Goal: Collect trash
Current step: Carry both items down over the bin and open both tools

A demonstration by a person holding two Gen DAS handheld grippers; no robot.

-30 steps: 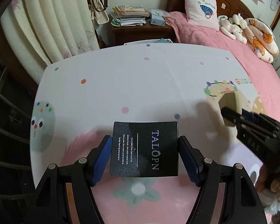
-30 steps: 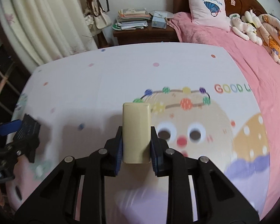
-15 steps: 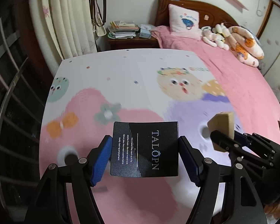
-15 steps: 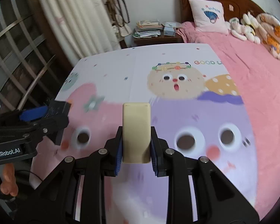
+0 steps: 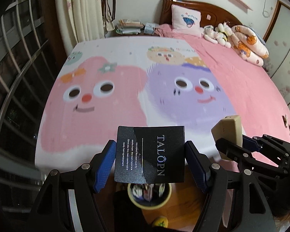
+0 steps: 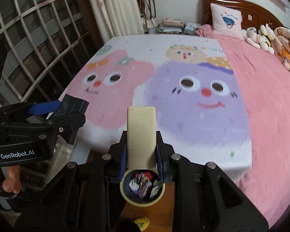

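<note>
A: Left wrist view first: what do the left tongs (image 5: 149, 154) have?

B: They are clenched on a black TALOPN sock package (image 5: 149, 153), a flat card-like pack held by its two side edges between the blue pads, printed face toward the camera. Directly below it, on the wooden floor at the foot of the bed (image 5: 241, 89), stands the trash bin (image 5: 149, 195), round, pale-rimmed, already partly filled with wrappers.

A: And the right tongs (image 6: 141, 150)?

B: Clamped tight on a beige rectangular block (image 6: 141, 135), its long axis running forward along the fingers, upright in the right wrist view. The same trash bin (image 6: 142, 189) sits just under the fingertips there, its mouth open toward the camera.

A: So which hand is better placed?

B: Both pieces of trash are up in the air, off the bedsheet. In each wrist view the bin lies straight below the held item, slightly toward the person. From the right wrist view, the left tongs (image 6: 67, 114) sit off to the left, out past the bin's rim, while the block lines up almost over its centre. The right hand looks nearer for a drop, though the blur makes height above the rim hard to judge.

A: What does the drop turn on?

B: Probably on getting each item over the opening before the tongs let go; the wide package needs more margin than the narrow block.
</note>
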